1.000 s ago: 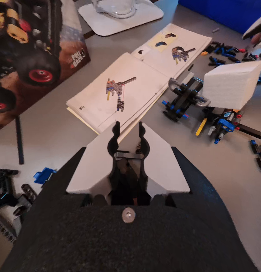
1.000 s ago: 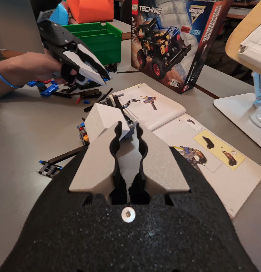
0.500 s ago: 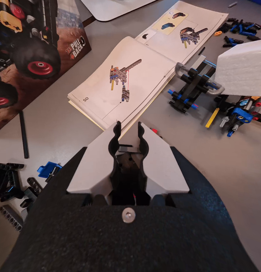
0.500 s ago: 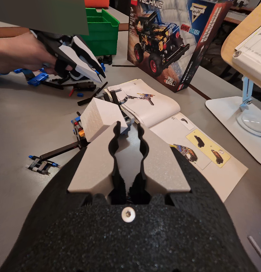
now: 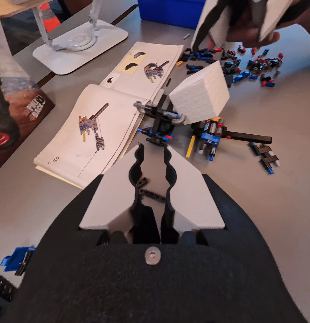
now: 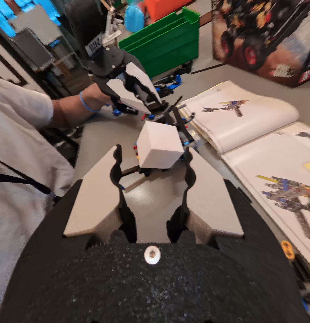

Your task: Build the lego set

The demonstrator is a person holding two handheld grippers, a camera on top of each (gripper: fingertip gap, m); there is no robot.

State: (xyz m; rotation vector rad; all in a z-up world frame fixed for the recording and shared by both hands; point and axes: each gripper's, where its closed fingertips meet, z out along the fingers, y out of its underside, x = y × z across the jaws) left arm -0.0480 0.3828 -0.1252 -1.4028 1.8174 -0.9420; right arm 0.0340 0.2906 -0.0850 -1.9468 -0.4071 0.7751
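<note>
grey tabletop (image 5: pixel 255 201) holds the lego set spread around an open instruction booklet (image 5: pixel 98 132). left gripper (image 5: pixel 153 148) hangs over the table just beside the booklet's near edge, jaws parted with nothing between them; two small dark beams (image 5: pixel 151 195) lie on the table under the gap. right gripper (image 6: pixel 152 150) is spread wide and empty, pointed at a white foam block (image 6: pixel 159 146) that sits tilted on the part-built black and blue assembly (image 5: pixel 159 122). a second sub-assembly with a blue piece and yellow axle (image 5: pixel 208 138) lies just right of it. loose black, blue and red parts (image 5: pixel 238 61) are scattered behind the block. the set box (image 6: pixel 266 35) stands beyond the booklet, with a green bin (image 6: pixel 164 42) nearby.
</note>
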